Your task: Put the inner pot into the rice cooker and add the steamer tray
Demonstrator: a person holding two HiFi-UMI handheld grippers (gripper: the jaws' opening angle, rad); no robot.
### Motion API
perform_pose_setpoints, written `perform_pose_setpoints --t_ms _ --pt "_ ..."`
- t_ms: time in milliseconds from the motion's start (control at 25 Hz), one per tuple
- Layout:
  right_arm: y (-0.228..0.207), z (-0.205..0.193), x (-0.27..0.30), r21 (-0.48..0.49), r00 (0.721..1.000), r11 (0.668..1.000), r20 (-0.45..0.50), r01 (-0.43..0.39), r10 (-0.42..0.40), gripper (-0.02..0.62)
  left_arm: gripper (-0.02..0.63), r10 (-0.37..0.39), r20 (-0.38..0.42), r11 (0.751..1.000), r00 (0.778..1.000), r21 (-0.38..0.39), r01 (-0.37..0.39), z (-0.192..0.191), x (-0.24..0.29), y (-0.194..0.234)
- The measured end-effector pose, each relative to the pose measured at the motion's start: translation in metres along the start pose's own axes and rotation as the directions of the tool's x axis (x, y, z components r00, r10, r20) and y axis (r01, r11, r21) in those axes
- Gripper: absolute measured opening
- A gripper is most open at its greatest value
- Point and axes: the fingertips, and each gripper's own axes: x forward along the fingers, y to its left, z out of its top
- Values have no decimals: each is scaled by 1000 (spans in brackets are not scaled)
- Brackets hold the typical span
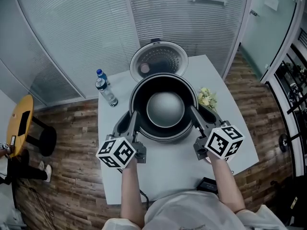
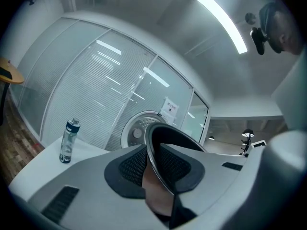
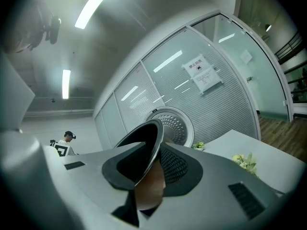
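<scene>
The dark inner pot (image 1: 165,108) with its shiny rounded bottom hangs over the white table (image 1: 175,174), held by its rim on both sides. My left gripper (image 1: 134,118) is shut on the left rim, my right gripper (image 1: 194,112) on the right rim. In the left gripper view the pot's rim (image 2: 156,164) runs between the padded jaws of the left gripper (image 2: 158,172). The right gripper view shows the rim (image 3: 152,147) clamped the same way by the right gripper (image 3: 148,170). The rice cooker's open round lid (image 1: 159,60) stands just behind the pot; the cooker's body is mostly hidden under it.
A water bottle (image 1: 106,88) stands left of the pot. A small bunch of pale flowers (image 1: 206,98) lies to its right. A black object (image 1: 207,183) sits at the table's near edge. Glass partitions close off the back; a yellow stool (image 1: 21,123) stands at far left.
</scene>
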Motion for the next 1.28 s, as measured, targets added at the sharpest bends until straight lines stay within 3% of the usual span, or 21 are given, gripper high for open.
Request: perform_pose_setpoints --t_ms 1280 --pt "-76 -45 50 84 989 993 -124 87 -76 100 87 29 -164 998 986 -44 -37 -62 76 44"
